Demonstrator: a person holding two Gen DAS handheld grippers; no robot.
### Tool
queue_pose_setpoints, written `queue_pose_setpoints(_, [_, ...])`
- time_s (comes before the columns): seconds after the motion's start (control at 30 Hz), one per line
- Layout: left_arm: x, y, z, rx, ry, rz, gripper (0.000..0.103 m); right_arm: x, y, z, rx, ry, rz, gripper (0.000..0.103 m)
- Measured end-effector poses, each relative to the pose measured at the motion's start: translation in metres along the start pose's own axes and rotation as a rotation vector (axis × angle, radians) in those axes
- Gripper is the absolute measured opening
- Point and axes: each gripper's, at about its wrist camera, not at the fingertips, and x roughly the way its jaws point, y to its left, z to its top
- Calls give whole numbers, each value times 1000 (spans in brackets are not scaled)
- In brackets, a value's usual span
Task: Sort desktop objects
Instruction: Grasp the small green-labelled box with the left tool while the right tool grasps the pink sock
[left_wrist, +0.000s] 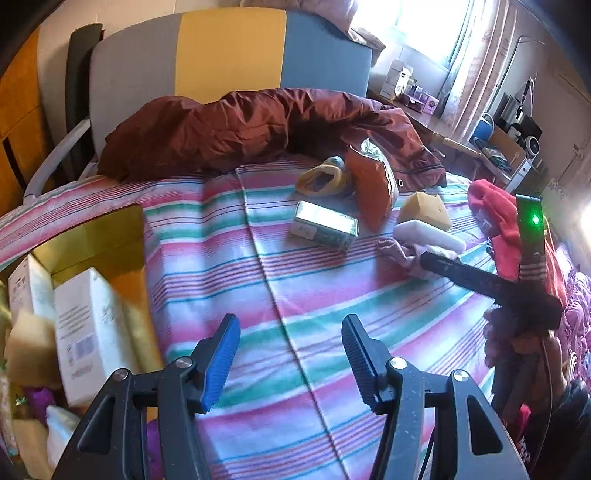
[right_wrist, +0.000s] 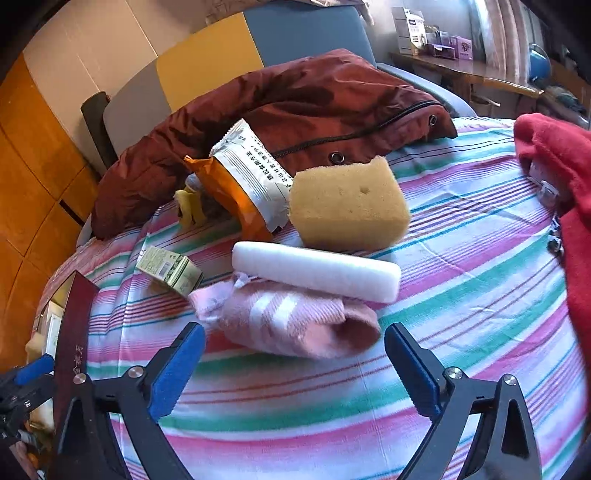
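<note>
My right gripper (right_wrist: 295, 363) hung spread wide, empty, just short of the pink sock (right_wrist: 295, 319). White foam bar (right_wrist: 316, 271) lay on the sock's far edge, yellow sponge (right_wrist: 349, 205) behind it. Left gripper (left_wrist: 291, 360) gaped partway, empty.

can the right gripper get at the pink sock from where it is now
Probably yes. The right gripper is open and empty, aimed at the pink sock just ahead, with only bare striped sheet between. The white foam bar rests on the sock's far edge and may shift.
</note>
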Motion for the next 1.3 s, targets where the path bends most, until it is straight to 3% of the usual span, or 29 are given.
queue_pose_setpoints(0.17, [21,-4,15,-43,44,-38,58,16,10,1,-28,18,-14,99])
queue_pose_setpoints(0.37, [47,-10,31,-45,67,-27,58,26,11,1,-39,31,-50,67])
queue_pose_setpoints(0.47, [57,-11,41,-42,62,-9,61,25,9,2,-24,39,-39,62])
queue_pose_setpoints(0.57, [67,-12,51,-63,82,-31,72,25,9,2,-25,47,-33,62])
queue_pose_setpoints(0.73, [98,-10,68,-236,188,-126,73,24,9,3,-28,57,-27,62])
queue_pose_setpoints(0.97, [130,-7,93,-361,222,-72,73,22,11,1,-42,61,-21,63])
queue_pose_setpoints(1.07, [136,-12,99,-327,215,-22,73,19,10,-2,-52,66,-17,64])
queue_pose_setpoints(1.17, [141,-22,101,-232,223,0,74,18,10,-3,-56,71,-15,64])
queue_pose_setpoints(1.3, [130,-43,99,7,159,52,74,17,7,-4,-44,74,-8,64])
